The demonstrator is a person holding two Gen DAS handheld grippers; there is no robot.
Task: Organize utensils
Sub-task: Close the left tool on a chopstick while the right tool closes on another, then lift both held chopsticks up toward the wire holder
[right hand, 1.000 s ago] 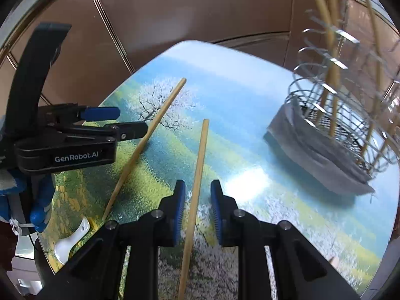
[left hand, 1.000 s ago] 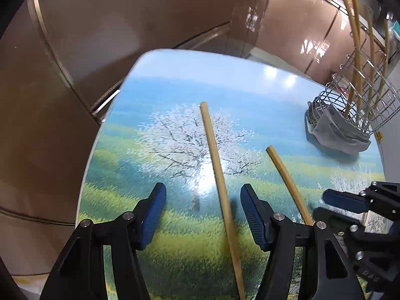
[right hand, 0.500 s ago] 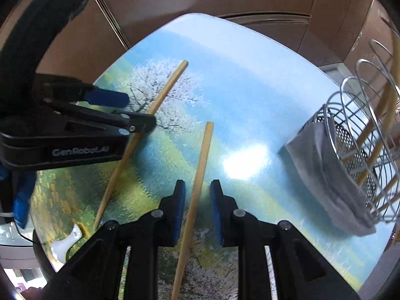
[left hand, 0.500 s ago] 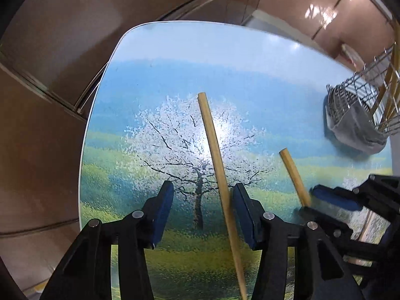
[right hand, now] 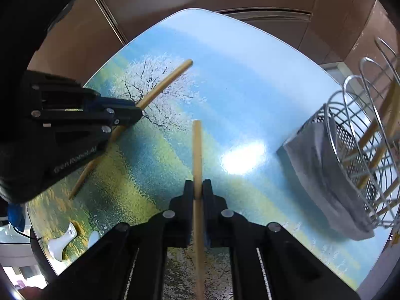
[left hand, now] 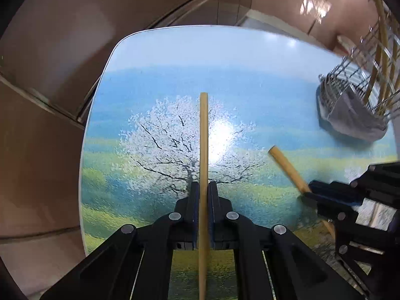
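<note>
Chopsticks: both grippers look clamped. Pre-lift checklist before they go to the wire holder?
1. Left gripper shut on left chopstick: ok.
2. Right gripper shut on right chopstick: ok.
3. Chopsticks apart, not crossing: ok.
4. Chopsticks clear of the table: cannot tell.
5. Holder upright, room inside beside the chopsticks already there: ok.
6. Grey cloth around the holder's base, clear of its top opening: cannot tell.
</note>
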